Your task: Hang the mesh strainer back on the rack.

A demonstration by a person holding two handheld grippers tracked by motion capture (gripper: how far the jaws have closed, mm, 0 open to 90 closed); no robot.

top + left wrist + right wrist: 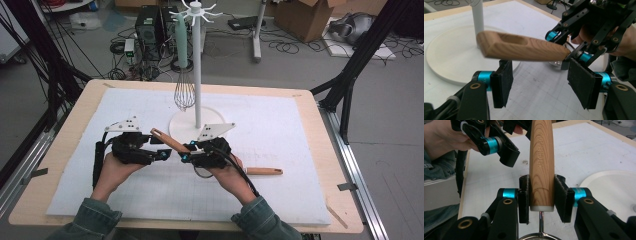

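A utensil with a light wooden handle (165, 140) is held level over the white mat, in front of the stand's base. My right gripper (541, 195) is shut on that handle (541, 165) near its metal neck, pads pressing both sides. A thin metal rod and a round metal rim show below the handle. My left gripper (541, 82) is open. The handle's free end (524, 48) crosses just above its pads, which do not touch the wood. In the high view the left gripper (162, 154) faces the right gripper (187, 150) closely.
A white hanging stand (197, 65) rises from a round base (182, 127) at the mat's middle. A whisk (184, 90) with a mint handle hangs from it. Another wooden-handled tool (262, 171) lies to the right of my right hand. Table edges surround the white mat (280, 120).
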